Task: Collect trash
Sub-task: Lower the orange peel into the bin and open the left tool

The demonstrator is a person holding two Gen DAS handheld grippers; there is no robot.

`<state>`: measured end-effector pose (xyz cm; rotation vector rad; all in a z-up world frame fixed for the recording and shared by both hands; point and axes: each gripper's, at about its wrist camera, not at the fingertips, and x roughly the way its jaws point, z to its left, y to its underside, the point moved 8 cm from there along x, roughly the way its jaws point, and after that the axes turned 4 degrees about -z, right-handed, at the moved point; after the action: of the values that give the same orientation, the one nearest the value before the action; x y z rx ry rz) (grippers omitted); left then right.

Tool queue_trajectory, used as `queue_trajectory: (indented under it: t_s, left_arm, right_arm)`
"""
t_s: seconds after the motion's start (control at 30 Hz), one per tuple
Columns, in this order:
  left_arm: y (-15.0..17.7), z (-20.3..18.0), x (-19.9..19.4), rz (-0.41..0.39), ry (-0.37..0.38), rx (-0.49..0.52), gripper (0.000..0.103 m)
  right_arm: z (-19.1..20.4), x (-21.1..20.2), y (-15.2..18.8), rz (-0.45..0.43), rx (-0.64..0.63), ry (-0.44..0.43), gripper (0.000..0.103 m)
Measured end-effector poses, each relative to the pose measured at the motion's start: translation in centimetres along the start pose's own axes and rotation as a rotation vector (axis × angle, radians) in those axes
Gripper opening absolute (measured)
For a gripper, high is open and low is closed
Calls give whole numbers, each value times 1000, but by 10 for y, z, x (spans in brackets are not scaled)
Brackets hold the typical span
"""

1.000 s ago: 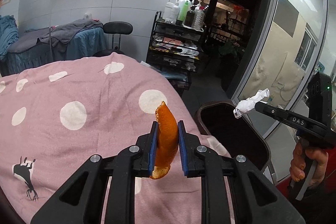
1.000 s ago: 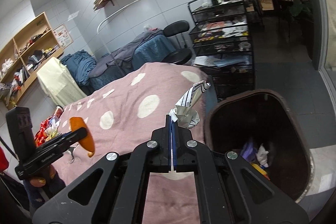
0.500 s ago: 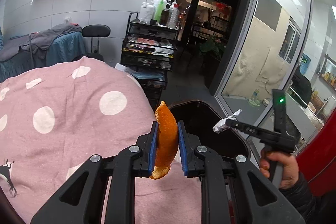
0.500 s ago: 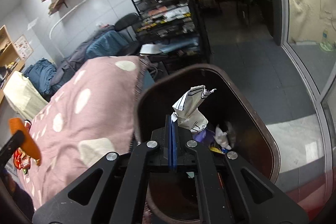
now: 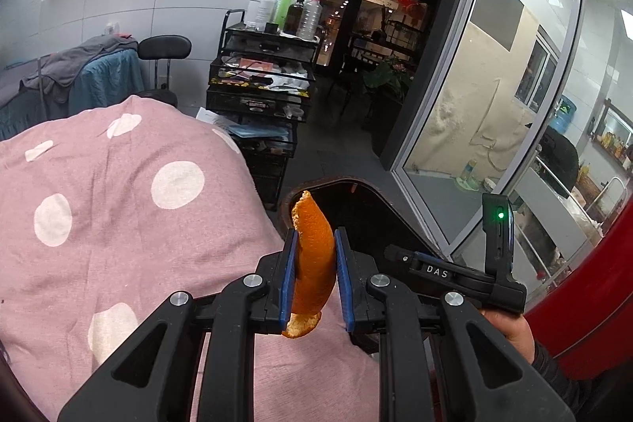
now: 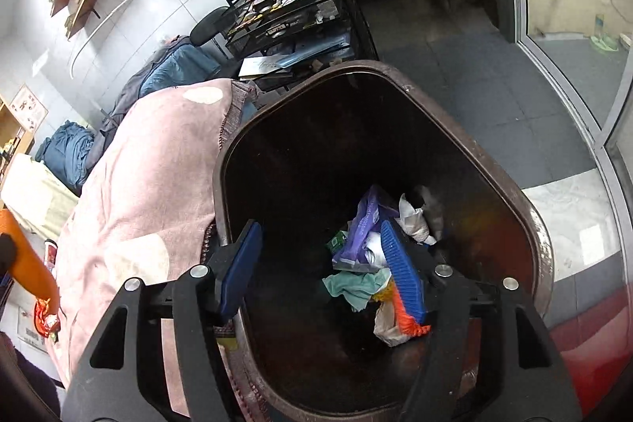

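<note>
My left gripper is shut on a curled orange peel, held over the pink cloth close to the bin's near rim. A dark brown trash bin stands right below my right gripper, whose jaws are opening with nothing between them. Crumpled paper, a purple wrapper and other litter lie at the bin's bottom. In the left wrist view the bin shows just past the peel, with the right gripper's body and the hand holding it to the right. The peel also shows at the right wrist view's left edge.
A pink cloth with pale dots covers the surface left of the bin. A black wire cart with bottles stands behind, beside a stool and a draped bed. A glass door is on the right. Something red borders the bin's near right.
The right gripper dropped down over the bin and opened; the crumpled paper it held is gone from its jaws. The left gripper carried the peel rightward toward the bin.
</note>
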<state>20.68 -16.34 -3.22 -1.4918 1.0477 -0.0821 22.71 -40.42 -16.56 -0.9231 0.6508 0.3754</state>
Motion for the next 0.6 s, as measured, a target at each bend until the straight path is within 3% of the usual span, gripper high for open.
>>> queue_trajectory:
  t_s: [0.27,0.6]
  left_arm:
    - [-8,-26,17,6,42,34,19]
    - [-8,-58,57,87,98,59,19]
  right_arm:
    - [0,-28,-20,-112,13,27,76]
    - [-15,-72,-50,-285,13,105,88]
